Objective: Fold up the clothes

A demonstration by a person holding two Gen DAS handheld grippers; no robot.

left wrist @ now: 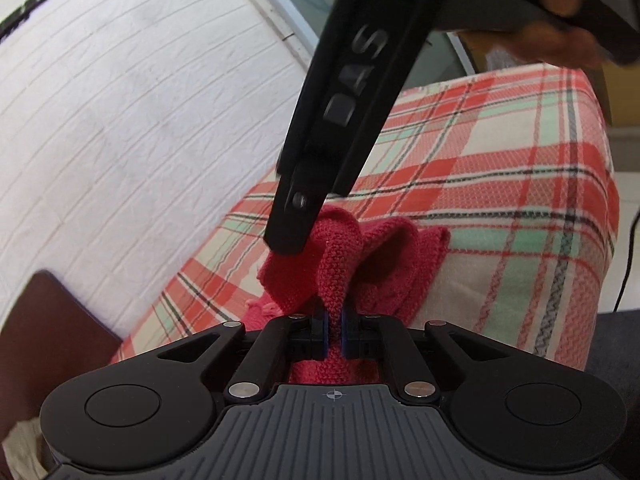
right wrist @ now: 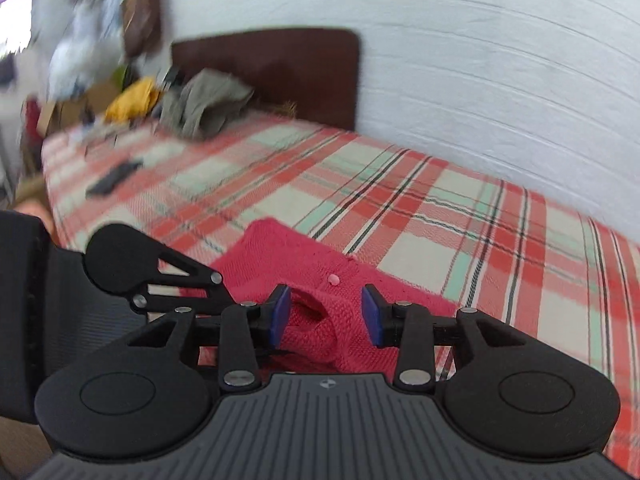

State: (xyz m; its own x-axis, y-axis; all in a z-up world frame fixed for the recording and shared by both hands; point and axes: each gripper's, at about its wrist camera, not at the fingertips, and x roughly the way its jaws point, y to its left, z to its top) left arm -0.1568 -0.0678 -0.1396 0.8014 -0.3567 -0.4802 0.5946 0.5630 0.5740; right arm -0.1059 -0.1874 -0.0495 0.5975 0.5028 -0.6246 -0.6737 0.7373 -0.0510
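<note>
- One red knit garment [left wrist: 360, 256] lies bunched on the plaid bed cover [left wrist: 500, 168], near the cover's wall-side edge.
- We pinch a raised ridge of it in our left gripper [left wrist: 334, 332]; that ridge runs straight ahead from the pads.
- Our right gripper [right wrist: 326, 316] hangs spread over the knit, clasping nothing.
- We count two grippers; the left is nearer.
- Other clothes [right wrist: 200, 104] heap at the far end.

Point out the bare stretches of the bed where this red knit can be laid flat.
Bare plaid bedspread runs between the red knit and the white wall. Crowded: the headboard end holds a heap of clothes; a dark item lies nearer.
</note>
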